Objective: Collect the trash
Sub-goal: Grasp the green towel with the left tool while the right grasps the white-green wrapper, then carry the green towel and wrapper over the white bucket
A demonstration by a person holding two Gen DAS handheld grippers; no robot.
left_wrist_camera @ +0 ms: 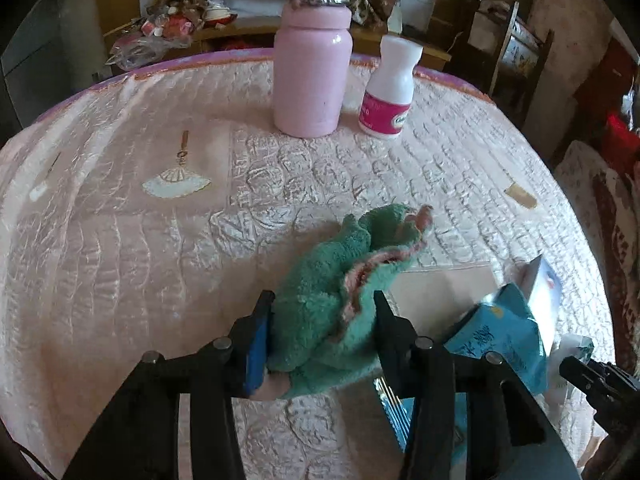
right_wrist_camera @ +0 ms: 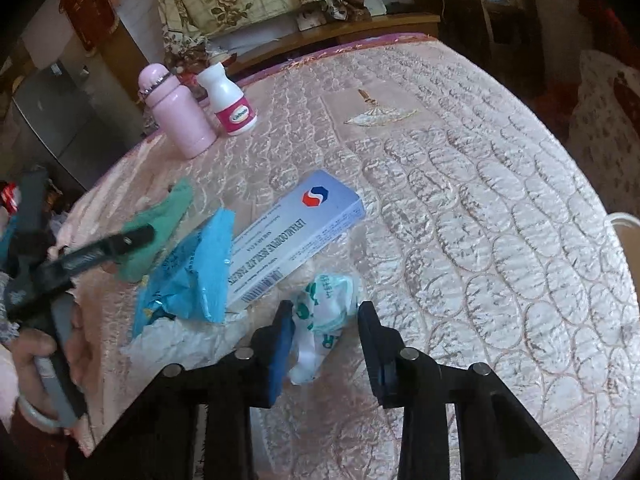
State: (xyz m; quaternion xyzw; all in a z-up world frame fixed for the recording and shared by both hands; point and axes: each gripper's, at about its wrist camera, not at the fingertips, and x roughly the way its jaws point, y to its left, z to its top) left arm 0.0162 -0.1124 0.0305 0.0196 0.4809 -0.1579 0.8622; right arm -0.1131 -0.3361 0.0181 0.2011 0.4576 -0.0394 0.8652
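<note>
My left gripper [left_wrist_camera: 320, 308] is shut on a green cloth [left_wrist_camera: 336, 280] with a pink edge, held just over the pink quilted table cover [left_wrist_camera: 120, 240]. The cloth also shows in the right wrist view [right_wrist_camera: 160, 224] beside the left gripper's finger [right_wrist_camera: 120, 240]. My right gripper [right_wrist_camera: 326, 312] is open, its fingers on either side of a crumpled white and green wrapper [right_wrist_camera: 324, 308]. A torn blue packet [right_wrist_camera: 192, 276] and a long blue-white medicine box [right_wrist_camera: 296, 236] lie just beyond it. The blue packet [left_wrist_camera: 500, 340] shows at the right of the left wrist view.
A pink flask [left_wrist_camera: 312, 56] and a white bottle with a pink label [left_wrist_camera: 390, 88] stand at the table's far edge; both show in the right wrist view, flask [right_wrist_camera: 176, 116] and bottle [right_wrist_camera: 230, 100]. Wooden furniture with patterned cloth stands behind.
</note>
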